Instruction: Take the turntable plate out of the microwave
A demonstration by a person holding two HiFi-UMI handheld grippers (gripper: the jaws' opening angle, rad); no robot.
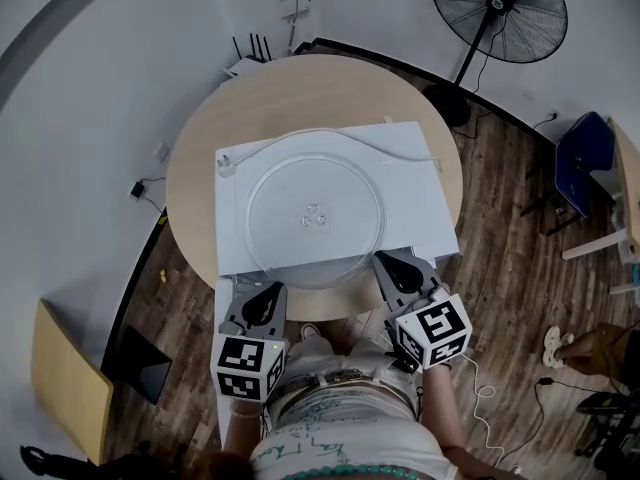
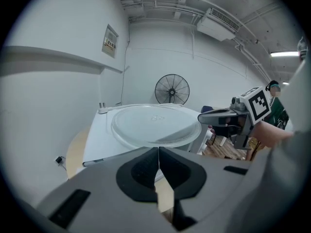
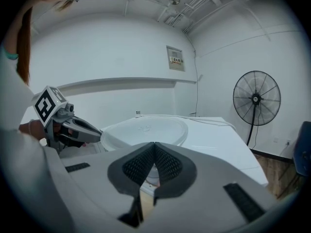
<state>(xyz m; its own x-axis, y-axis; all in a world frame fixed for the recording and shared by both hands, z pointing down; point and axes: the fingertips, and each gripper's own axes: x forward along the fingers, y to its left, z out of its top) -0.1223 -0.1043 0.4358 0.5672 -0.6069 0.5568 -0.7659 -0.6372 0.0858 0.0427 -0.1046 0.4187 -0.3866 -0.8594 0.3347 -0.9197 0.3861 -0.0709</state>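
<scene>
**Glass plate lies on top of the microwave, both grippers clenched and empty**

The turntable plate (image 1: 318,218) lies flat on the top of the white microwave (image 1: 420,173), roughly centred between its left and right edges, its near rim jutting a little over the front edge. The microwave stands on a round wooden table (image 1: 300,78). The left gripper (image 1: 268,293) hangs just off the microwave's front left corner, jaws pressed together with nothing between them. The right gripper (image 1: 392,266) sits at the front edge near the right corner, just beside the plate's rim, jaws likewise closed on nothing. A white cord (image 1: 400,148) trails along the top's far edge.
</scene>
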